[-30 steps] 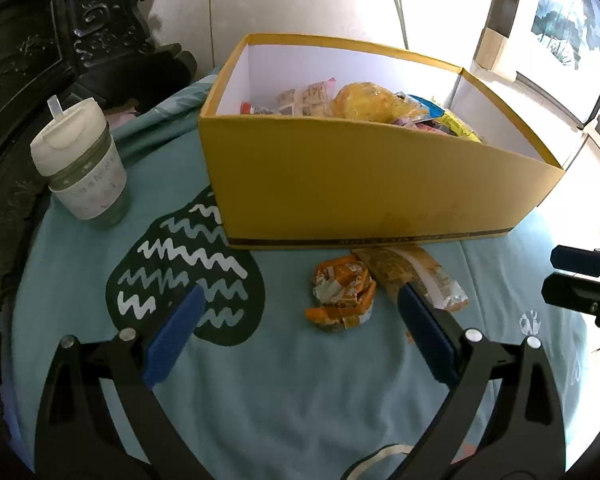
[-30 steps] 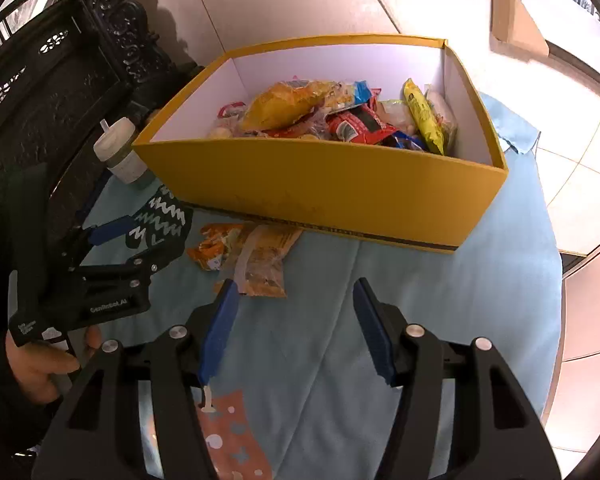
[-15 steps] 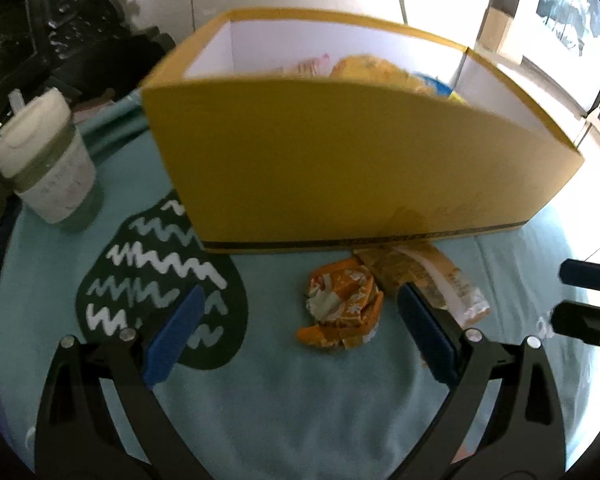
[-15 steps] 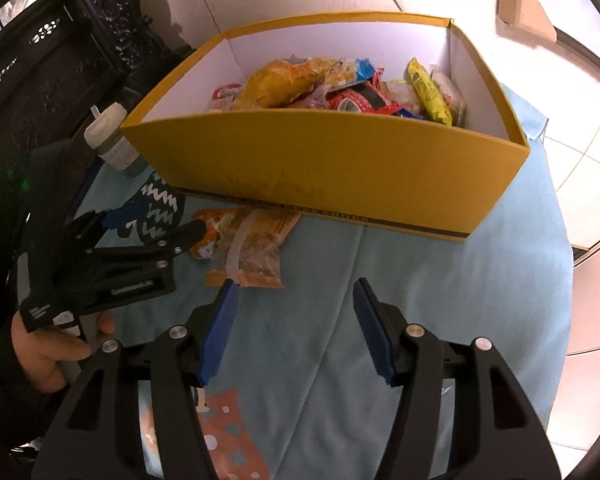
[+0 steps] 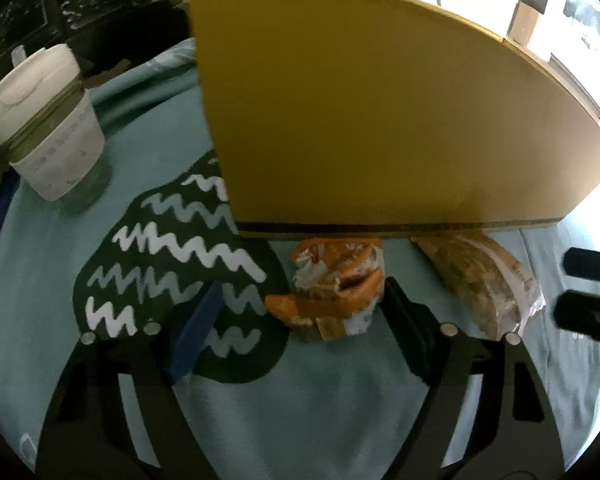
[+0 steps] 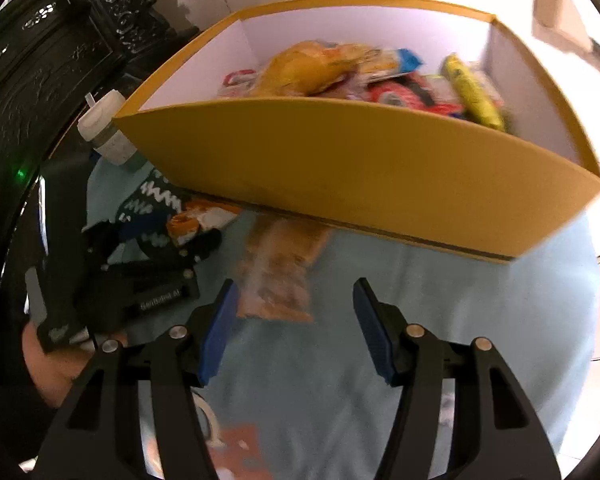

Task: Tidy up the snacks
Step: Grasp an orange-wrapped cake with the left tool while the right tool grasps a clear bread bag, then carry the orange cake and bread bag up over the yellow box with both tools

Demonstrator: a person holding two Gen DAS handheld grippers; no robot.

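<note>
While the yellow cardboard box (image 6: 364, 176) holds a heap of snack packets, left tongs (image 5: 296, 312) sit low before its front wall, jaws just closing around the crumpled orange wrapper (image 5: 332, 292), not yet pinching. Right tongs (image 6: 292, 316) apart, empty, over the clear cracker packet (image 6: 278, 272).

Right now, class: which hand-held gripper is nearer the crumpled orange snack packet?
Left. The left hand-held gripper straddles the orange snack packet; the right hand-held gripper hovers beside it, above the tan wrapper.
</note>
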